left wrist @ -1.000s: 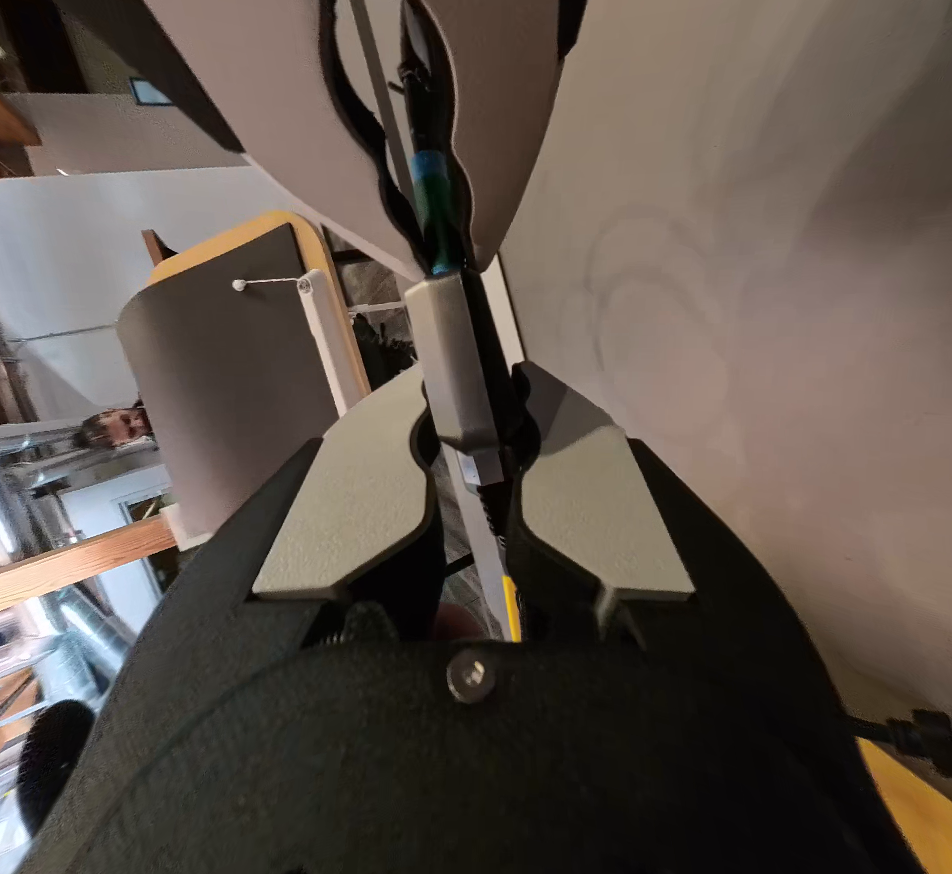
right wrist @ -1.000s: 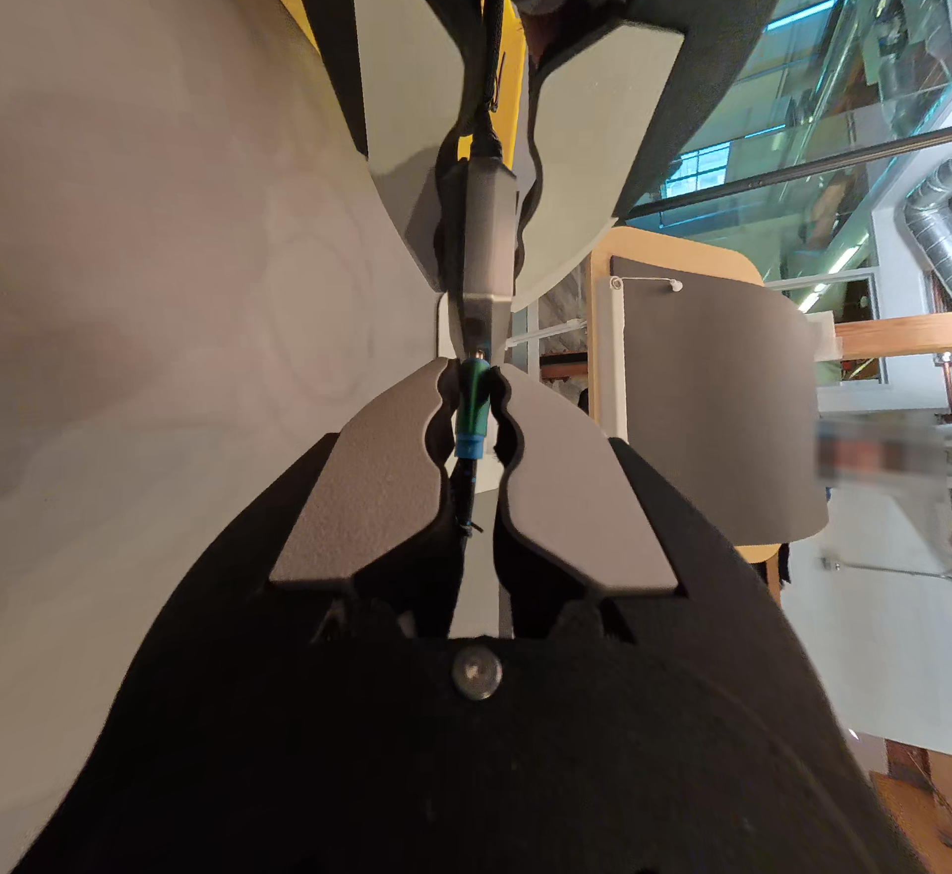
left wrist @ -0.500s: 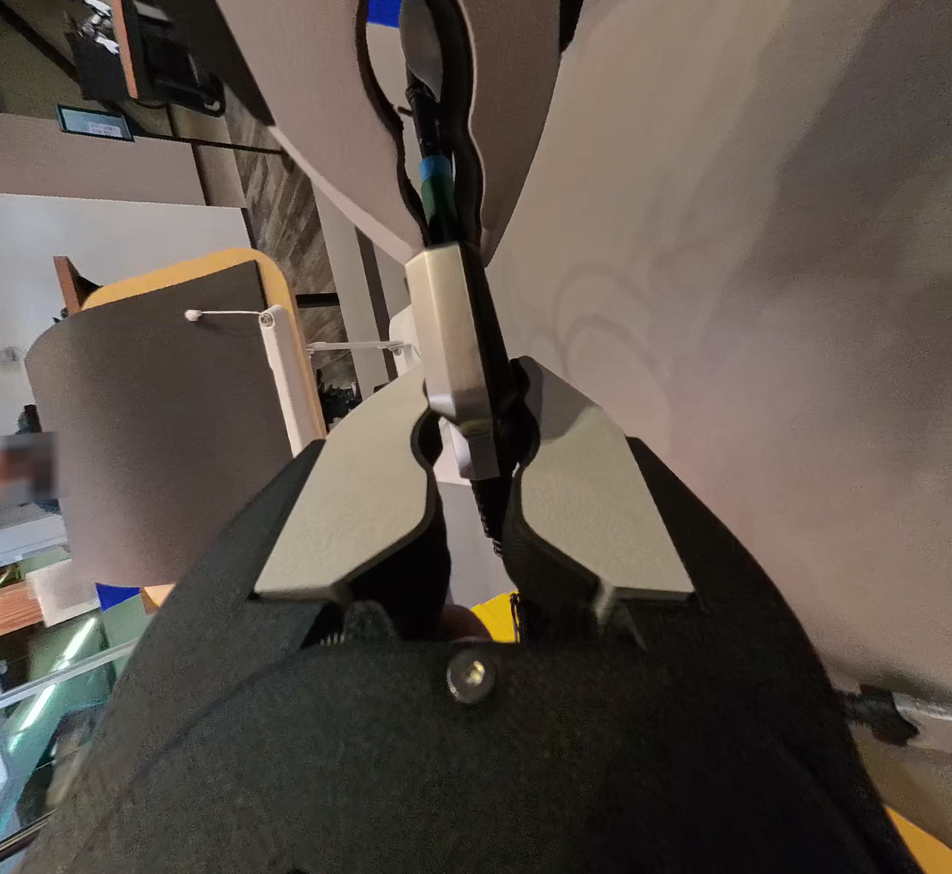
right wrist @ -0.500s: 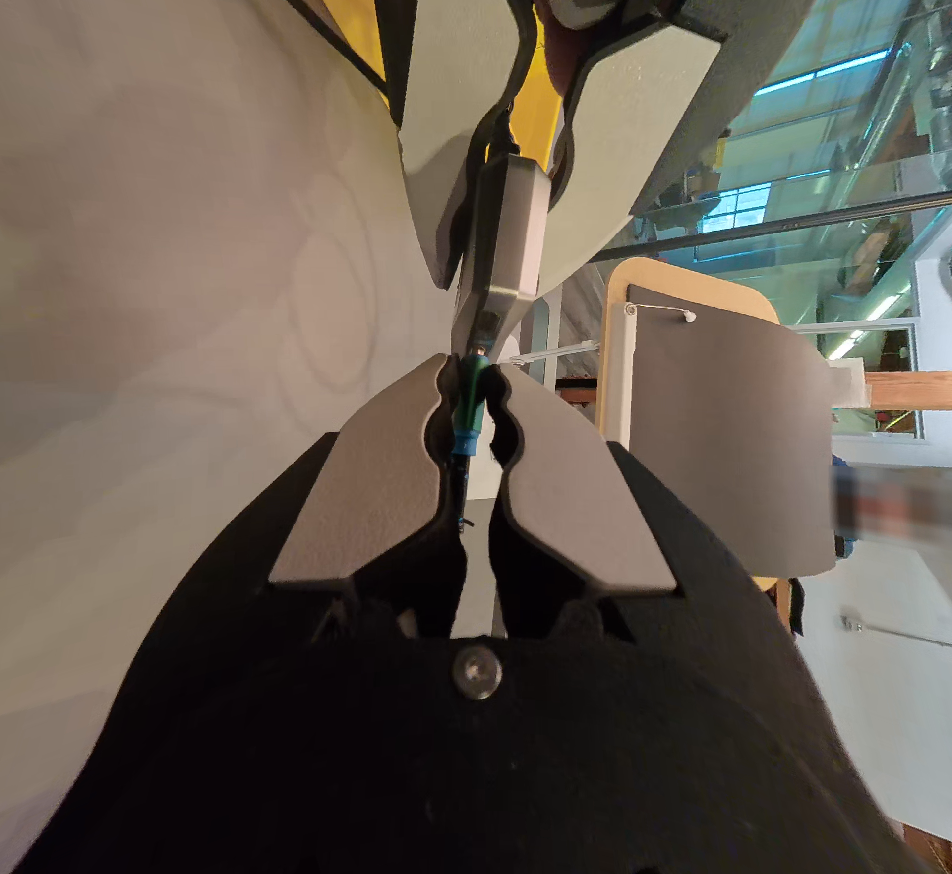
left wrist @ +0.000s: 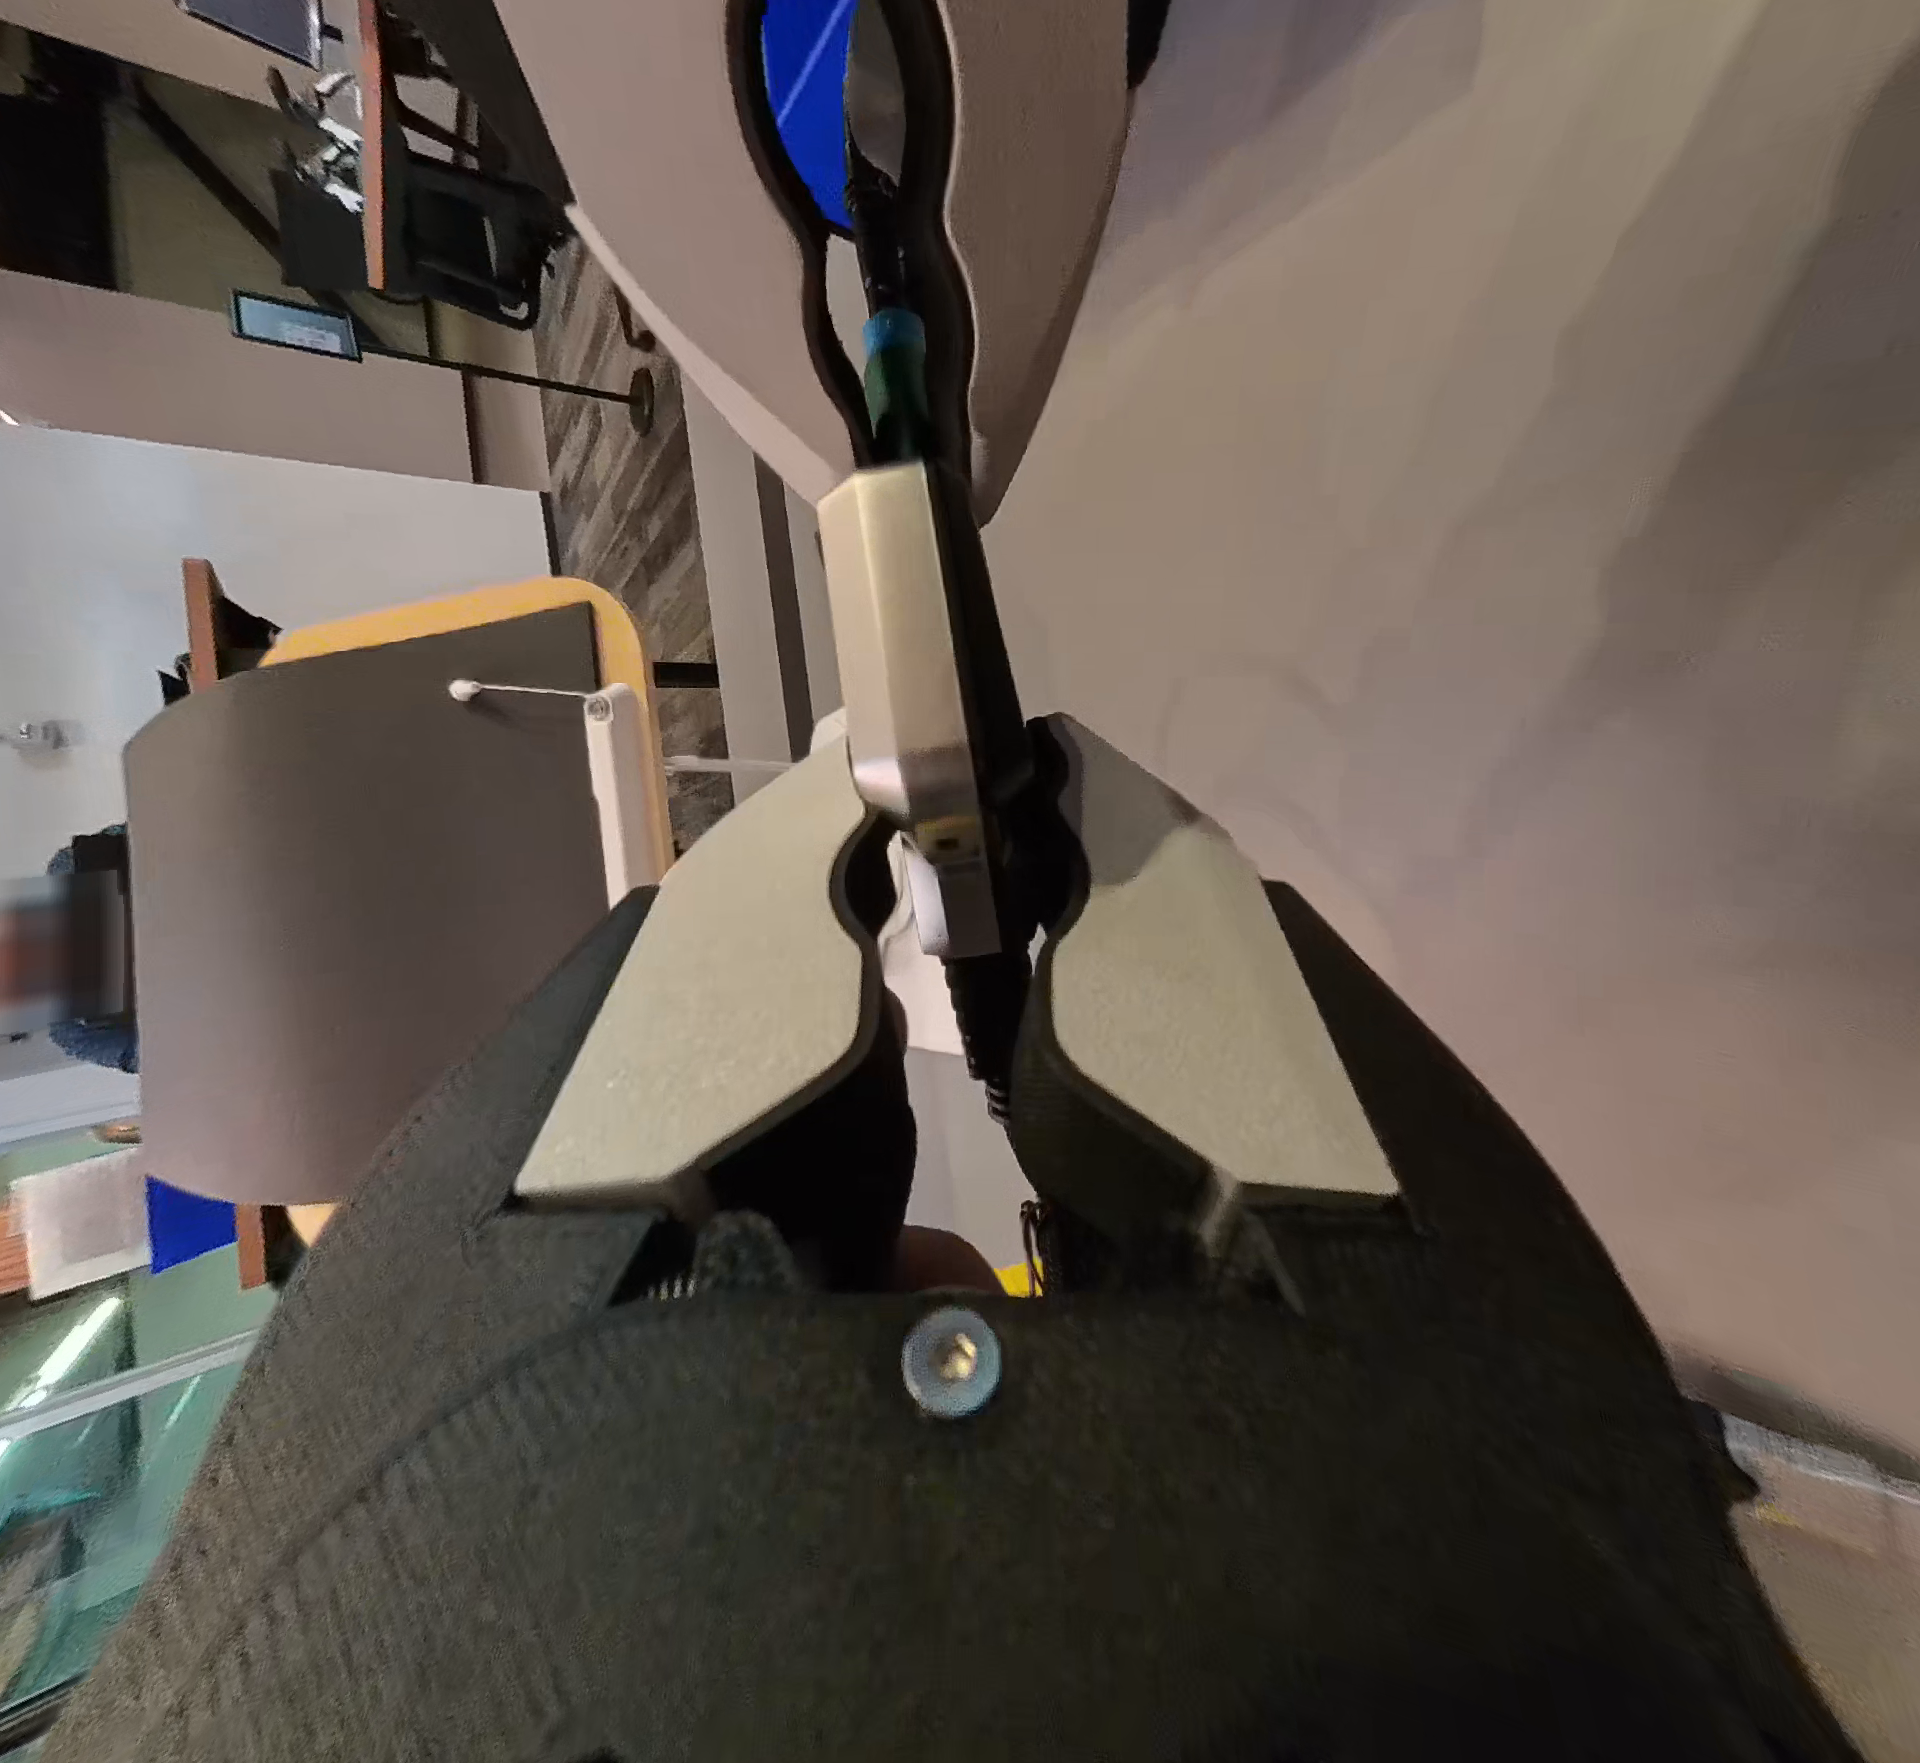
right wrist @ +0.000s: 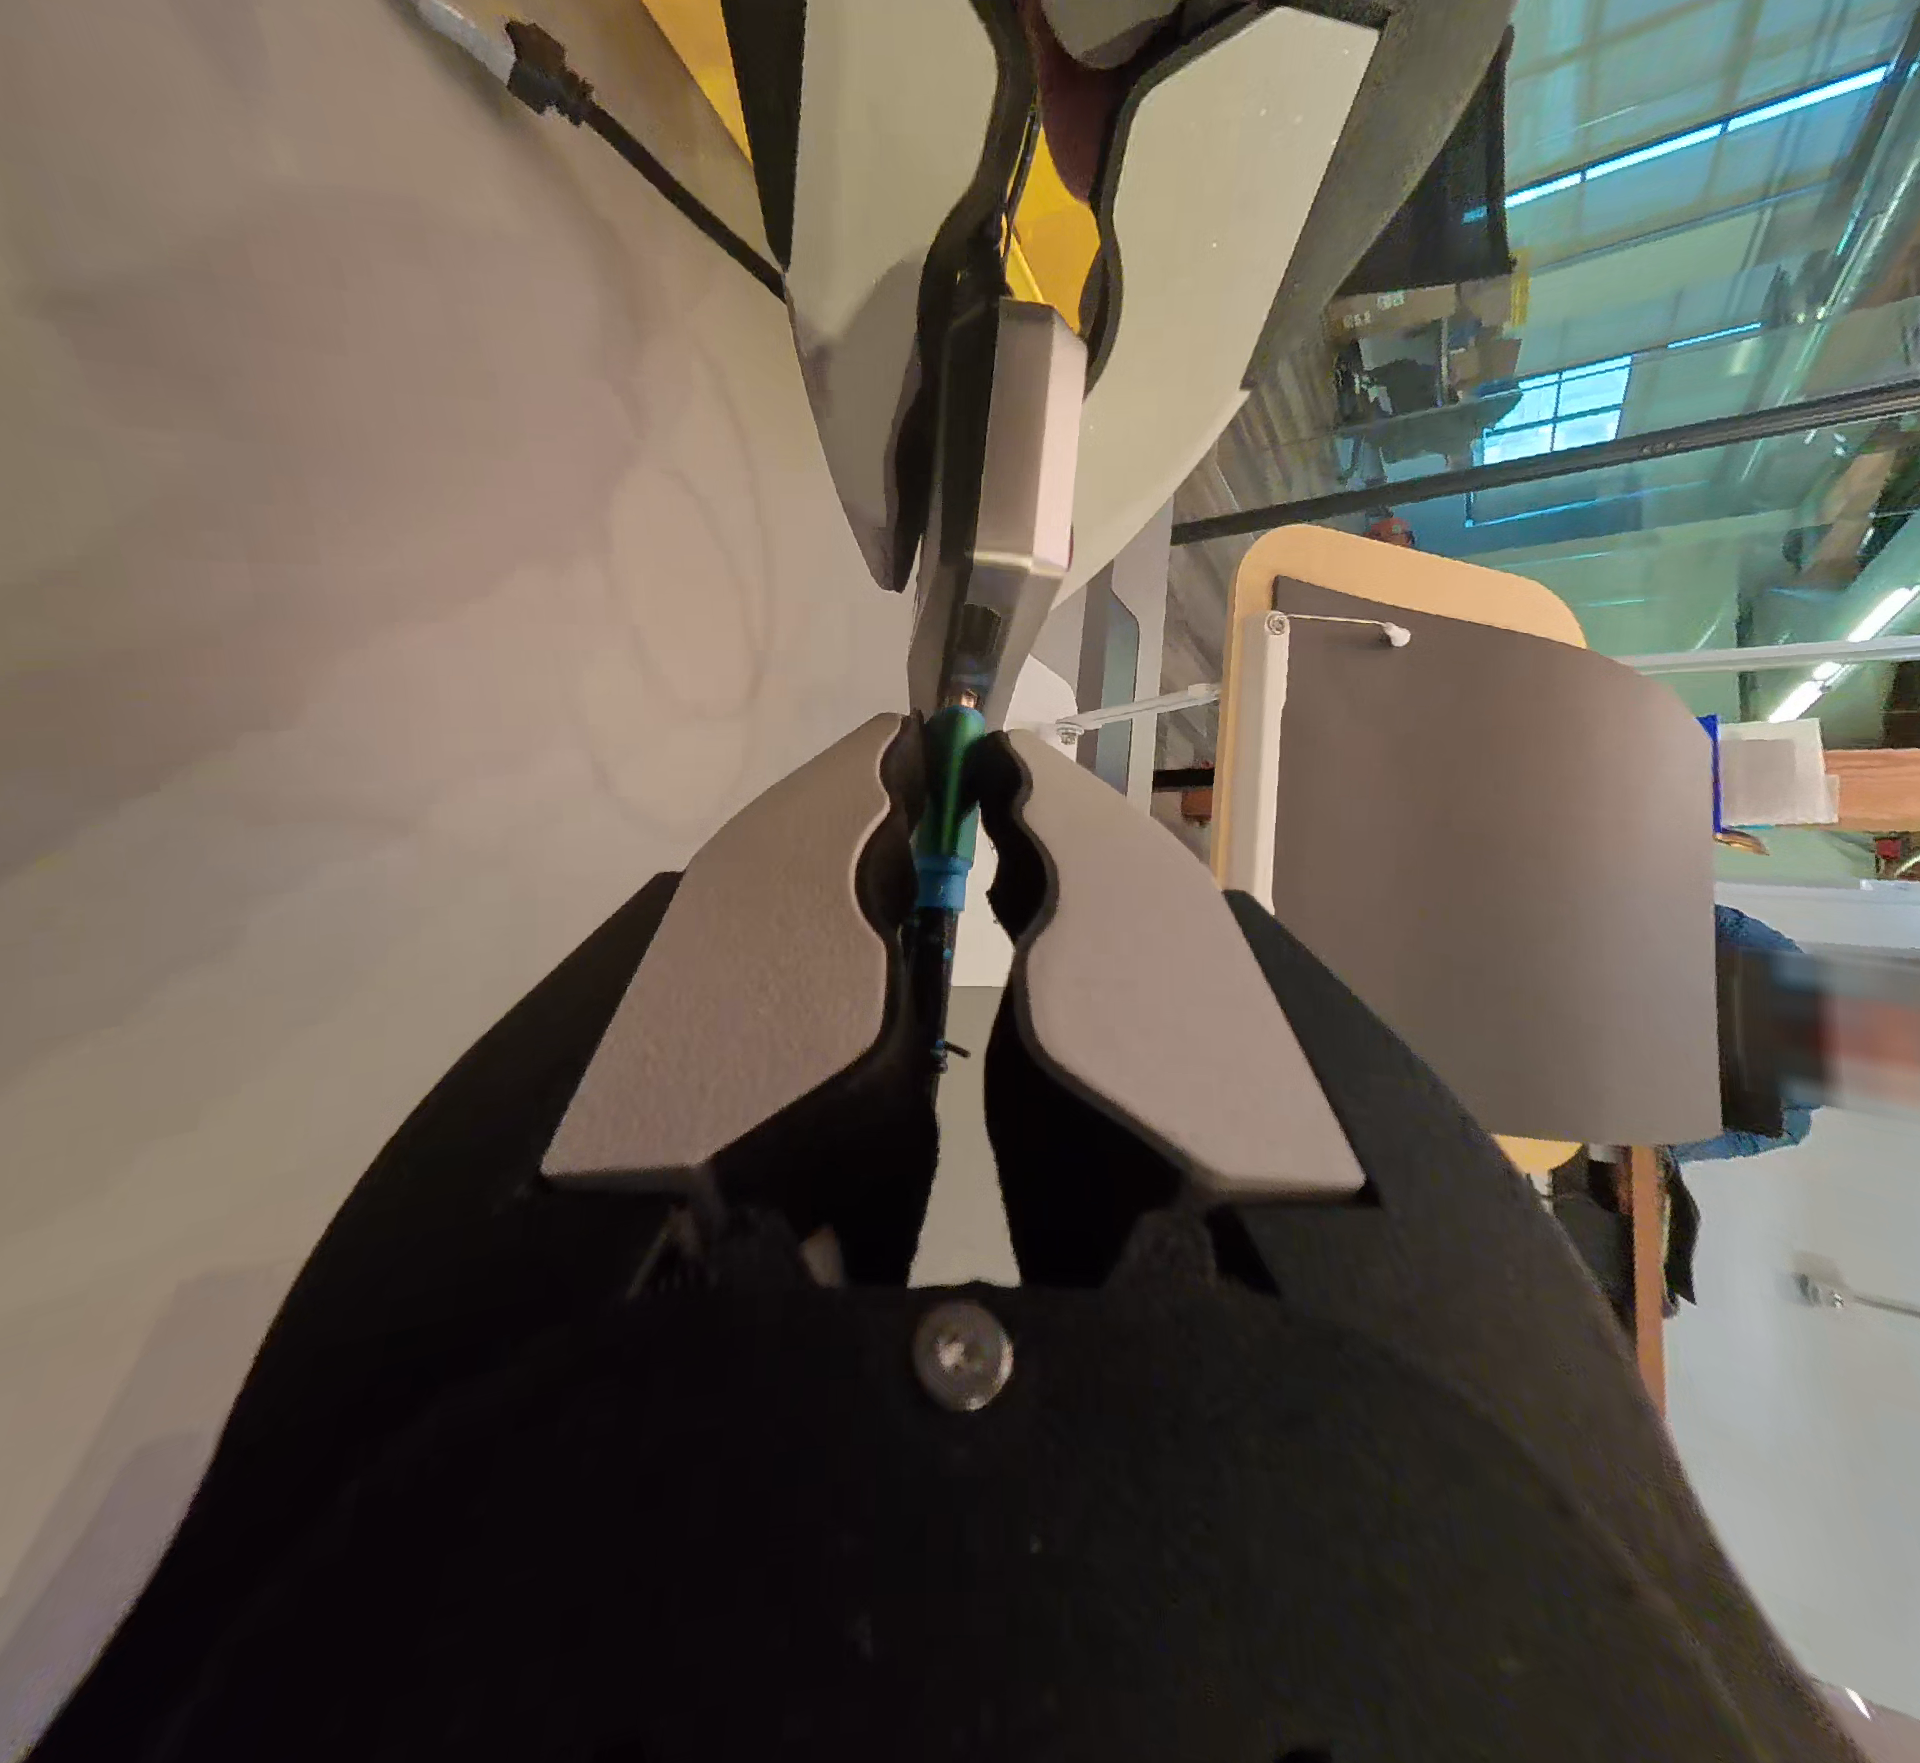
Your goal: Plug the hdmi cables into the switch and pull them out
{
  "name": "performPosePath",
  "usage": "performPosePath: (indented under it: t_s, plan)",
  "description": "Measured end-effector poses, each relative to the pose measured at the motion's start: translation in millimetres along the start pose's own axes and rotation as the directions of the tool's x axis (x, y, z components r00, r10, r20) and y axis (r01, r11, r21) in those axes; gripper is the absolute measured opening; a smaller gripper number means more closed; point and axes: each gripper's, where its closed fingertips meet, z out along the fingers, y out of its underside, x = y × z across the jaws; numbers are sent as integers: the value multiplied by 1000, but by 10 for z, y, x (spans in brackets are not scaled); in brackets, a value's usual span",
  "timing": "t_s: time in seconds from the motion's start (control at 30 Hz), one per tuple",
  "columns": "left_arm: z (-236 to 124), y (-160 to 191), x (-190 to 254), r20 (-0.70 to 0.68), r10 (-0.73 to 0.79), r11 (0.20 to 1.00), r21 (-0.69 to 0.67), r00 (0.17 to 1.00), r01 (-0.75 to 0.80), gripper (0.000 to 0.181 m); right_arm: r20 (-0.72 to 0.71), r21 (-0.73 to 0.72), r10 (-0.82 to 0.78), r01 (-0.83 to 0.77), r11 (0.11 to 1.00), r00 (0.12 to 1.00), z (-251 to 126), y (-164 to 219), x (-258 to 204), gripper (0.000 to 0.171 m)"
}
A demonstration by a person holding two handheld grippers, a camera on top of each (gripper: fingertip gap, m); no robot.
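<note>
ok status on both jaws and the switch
Left gripper shut on the silver switch. Right gripper shut on the green plug, tip at the switch's end port, seating unclear. Nothing between them.

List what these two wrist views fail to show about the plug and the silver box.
- Left wrist view: the green-sleeved plug tip, hidden behind the silver metal switch box.
- Right wrist view: whether the plug is seated; the port is too small and shadowed.
- Both views: the black cable's far end, hidden by the grippers.
</note>
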Motion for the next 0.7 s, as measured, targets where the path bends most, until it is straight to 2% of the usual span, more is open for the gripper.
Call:
performPosePath:
  t_s: [0.07, 0.13, 0.27, 0.3, 0.33, 0.37, 0.47, 0.5, 0.57, 0.7]
  plan:
    - [-9, -31, -25, 14, -1, 1000, 1, 1000, 1, 23, -8, -42, -15, 14, 999, 1000, -28, 3, 22, 9]
    - [13, 2, -34, 17, -1, 999, -51, 1000, 2, 22, -23, -153, -78, 73, 985, 997, -5, 39, 29, 9]
    - [26, 67, -50, 26, -3, 996, -87, 1000, 5, 22, -14, -221, -90, 85, 972, 996, -59, 161, 24, 8]
    - [4, 271, -119, 55, 4, 987, -158, 998, 5, 22, -10, -243, -64, 60, 968, 998, -126, 307, 29, 8]
    - [-51, 461, -205, 79, -59, 982, -173, 995, 72, 21, -16, -225, -20, 16, 974, 1000, -200, 394, 40, 8]
    - [-120, 487, -273, 87, -112, 983, -136, 990, 123, 21, -17, -193, 8, -11, 981, 1000, -246, 388, 46, 9]
    - [-218, 114, -328, 100, -49, 997, -60, 994, 55, 22, -35, -170, 32, -37, 985, 999, -311, 341, 152, 9]
    - [-206, 132, -322, 104, -32, 997, -68, 994, 39, 22, -58, -171, 60, -69, 983, 997, -376, 387, 217, 9]
    - [-175, 437, -351, 139, -32, 985, -161, 990, 55, 22, -144, -136, 139, -159, 978, 980, -611, 475, 406, 8]
    - [-202, 600, -308, 162, -89, 980, -164, 983, 116, 22, -297, -122, 289, -337, 934, 910, -1188, 858, 735, 9]
